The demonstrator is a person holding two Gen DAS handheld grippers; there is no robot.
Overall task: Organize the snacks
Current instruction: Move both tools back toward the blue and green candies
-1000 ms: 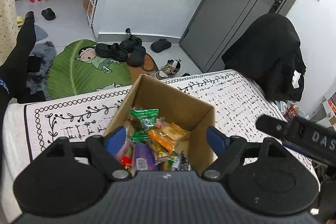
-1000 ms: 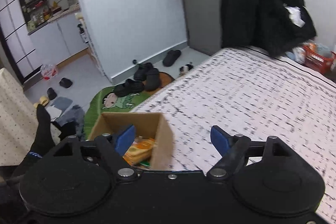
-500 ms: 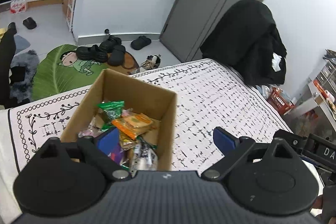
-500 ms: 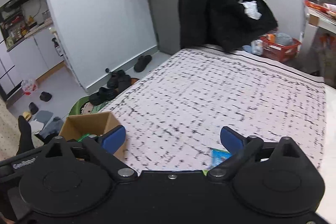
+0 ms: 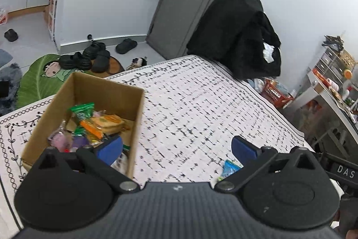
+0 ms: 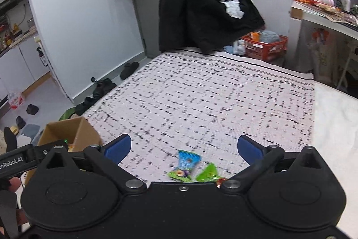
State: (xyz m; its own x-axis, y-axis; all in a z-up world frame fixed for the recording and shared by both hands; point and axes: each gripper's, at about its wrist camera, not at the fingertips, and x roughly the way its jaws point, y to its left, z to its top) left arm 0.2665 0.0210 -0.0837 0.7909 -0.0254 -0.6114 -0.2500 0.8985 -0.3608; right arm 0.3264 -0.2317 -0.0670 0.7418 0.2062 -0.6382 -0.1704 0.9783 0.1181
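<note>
Our left tongs stand spread wide with nothing between the blue pads. Their left pad sits low over the near corner of the cardboard box, which fills the left middle of the left wrist frame. The box rests on the bed with its patterned cover and holds a heap of snacks: a green packet toward the far side, an orange packet in the middle and something purple lower down.

Our right tongs are spread wide too and grip nothing. Between their pads, at the lower centre of the right wrist frame, two loose snacks lie on the bed cover: a blue and green packet and, just to its right, a bright green packet. In that view the box sits at the lower left, well apart from both packets. The blue packet also shows in the left wrist frame, beside the right pad at the lower right.

A black coat is draped at the far end of the bed.
</note>
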